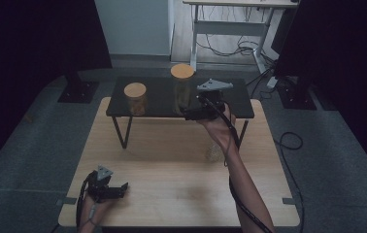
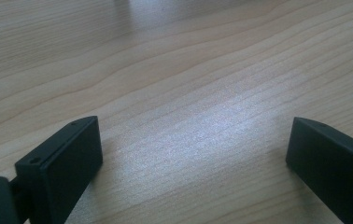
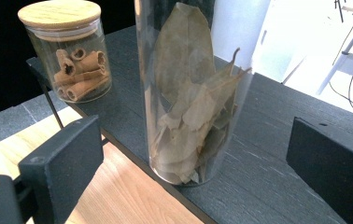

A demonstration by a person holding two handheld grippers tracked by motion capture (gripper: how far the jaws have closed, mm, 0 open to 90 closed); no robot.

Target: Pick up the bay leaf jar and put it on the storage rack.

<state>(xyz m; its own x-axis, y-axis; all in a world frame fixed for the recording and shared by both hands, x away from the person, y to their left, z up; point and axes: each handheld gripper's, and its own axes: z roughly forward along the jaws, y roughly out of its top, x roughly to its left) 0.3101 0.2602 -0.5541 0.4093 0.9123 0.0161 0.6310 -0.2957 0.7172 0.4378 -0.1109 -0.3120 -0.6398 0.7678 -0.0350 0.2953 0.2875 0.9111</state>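
A tall glass jar of dried leaves (image 1: 182, 94) (image 3: 188, 98) with a wooden lid stands on the near edge of a low black shelf (image 1: 157, 92) (image 3: 268, 140). Left of it, a short jar of cinnamon sticks (image 1: 135, 99) (image 3: 72, 60) stands on the same shelf. My right gripper (image 1: 189, 115) (image 3: 193, 144) is open just in front of the tall jar, one jaw on each side of its base, neither touching the glass. My left gripper (image 1: 122, 189) (image 2: 193, 154) lies open on the wooden table (image 1: 172, 165) (image 2: 188, 70) at the front left, with nothing between its jaws.
The black shelf stands on thin legs (image 1: 122, 132) at the back of the table. A small pale blurry thing (image 1: 214, 153) lies on the table beside the right forearm. Dark stands flank the table, and a white desk frame (image 1: 230, 29) with cables stands behind.
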